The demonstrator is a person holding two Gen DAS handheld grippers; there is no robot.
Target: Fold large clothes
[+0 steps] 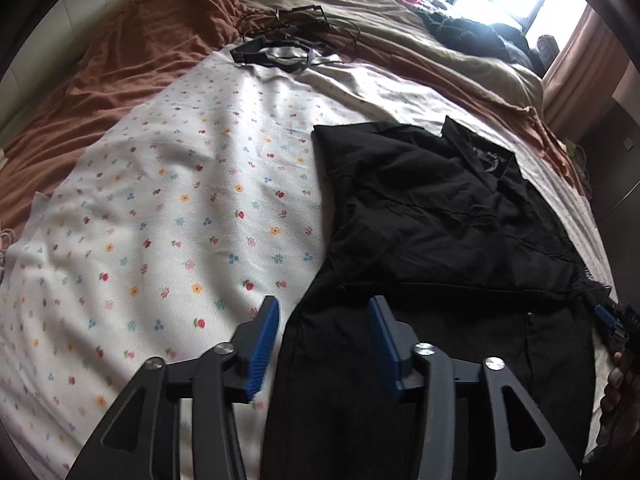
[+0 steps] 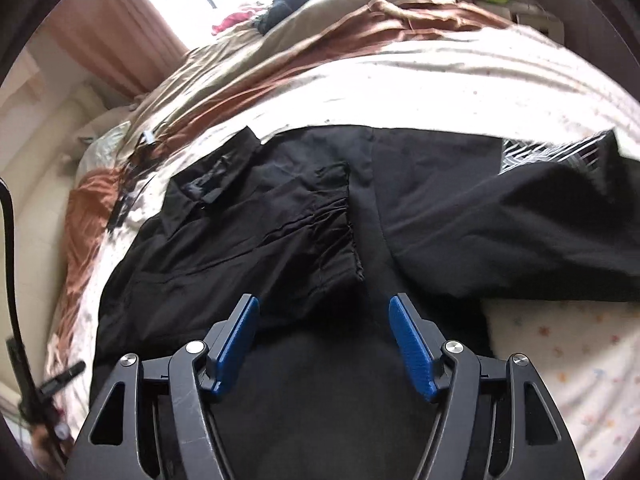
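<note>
Left gripper (image 1: 324, 308) jaws parted, nothing between the blue pads, above the black garment's edge, right gripper (image 2: 324, 308) jaws wide apart, empty, black garment (image 1: 440, 216) lying rumpled, partly folded, on the flowered sheet (image 1: 168, 200) covering the bed.

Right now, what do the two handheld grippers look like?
Both match: the left gripper and right gripper have matte black linkage arms with triangular cutouts, silver round pivot bolts, and two ribbed blue pads as fingertips. No cables or markings are visible on them.

Both wrist views close above bed, angled down, sharing black garment (image 1: 440, 220).
</note>
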